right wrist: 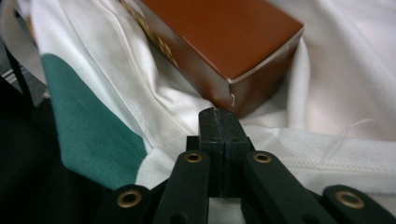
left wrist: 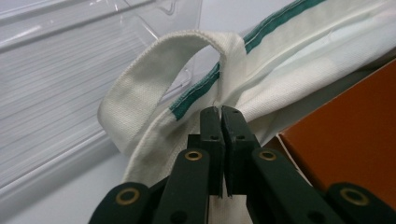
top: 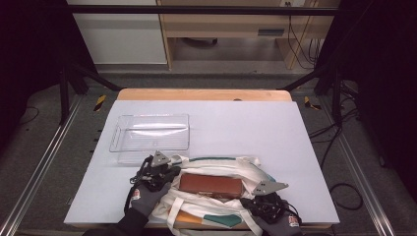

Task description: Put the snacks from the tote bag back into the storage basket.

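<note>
We judge the step in hand to be spreading the canvas bag (top: 216,196) at the table's near edge: the left gripper (left wrist: 219,112) and right gripper (right wrist: 223,116) are each clamped on its fabric rim. Next, both should pull apart to free the brown box (top: 210,186) inside. The high view shows the clear tray (top: 147,130) beyond; the right gripper view shows the box's corner.
</note>
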Motion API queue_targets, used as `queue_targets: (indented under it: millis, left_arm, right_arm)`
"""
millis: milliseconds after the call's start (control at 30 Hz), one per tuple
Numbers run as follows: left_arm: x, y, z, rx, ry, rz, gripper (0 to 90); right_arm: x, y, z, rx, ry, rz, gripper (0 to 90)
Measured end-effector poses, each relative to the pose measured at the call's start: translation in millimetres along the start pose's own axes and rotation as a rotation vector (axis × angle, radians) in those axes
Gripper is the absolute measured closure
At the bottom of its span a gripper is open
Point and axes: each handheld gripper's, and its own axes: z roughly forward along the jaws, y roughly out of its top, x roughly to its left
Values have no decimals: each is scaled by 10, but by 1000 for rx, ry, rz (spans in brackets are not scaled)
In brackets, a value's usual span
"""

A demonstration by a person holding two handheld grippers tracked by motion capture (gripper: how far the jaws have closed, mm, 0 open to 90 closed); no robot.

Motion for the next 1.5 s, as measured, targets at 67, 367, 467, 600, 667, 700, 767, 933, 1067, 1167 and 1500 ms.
queue_targets:
  millis: [67, 367, 467, 600, 667, 700, 767, 933, 1067, 1167, 1500]
  left_arm:
    - [1, 0, -32, -13, -2, -5, 826]
    - [-68, 71, -414, -119, -42, 67, 641]
    - [-80, 84, -438, -116, -72, 109, 582]
    - [-150, 102, -427, -104, -97, 161, 521]
    - [-193, 123, -415, -93, -118, 193, 486]
    - [-216, 134, -399, -73, -133, 214, 454]
    - [-271, 139, -369, -59, -131, 260, 422]
    - [-324, 149, -280, -10, -144, 301, 359]
    - [-351, 148, -192, 30, -168, 330, 316]
    - [-357, 156, -144, 53, -170, 355, 280]
    - [-335, 176, 5, 117, -214, 388, 217]
  right_arm:
    - [13, 19, -51, -32, 13, -4, 867]
    - [-31, 150, -231, -159, -10, -10, 752]
    - [-66, 199, -252, -181, -32, -5, 678]
    - [-121, 263, -263, -198, -56, 6, 583]
    - [-159, 278, -276, -209, -61, 13, 552]
    - [-178, 283, -283, -214, -66, 20, 533]
    - [-219, 294, -294, -219, -74, 33, 514]
    - [-289, 312, -286, -223, -87, 49, 501]
    - [-322, 326, -250, -207, -90, 46, 498]
    - [-324, 324, -241, -202, -88, 43, 495]
    - [-311, 323, -221, -185, -73, 42, 512]
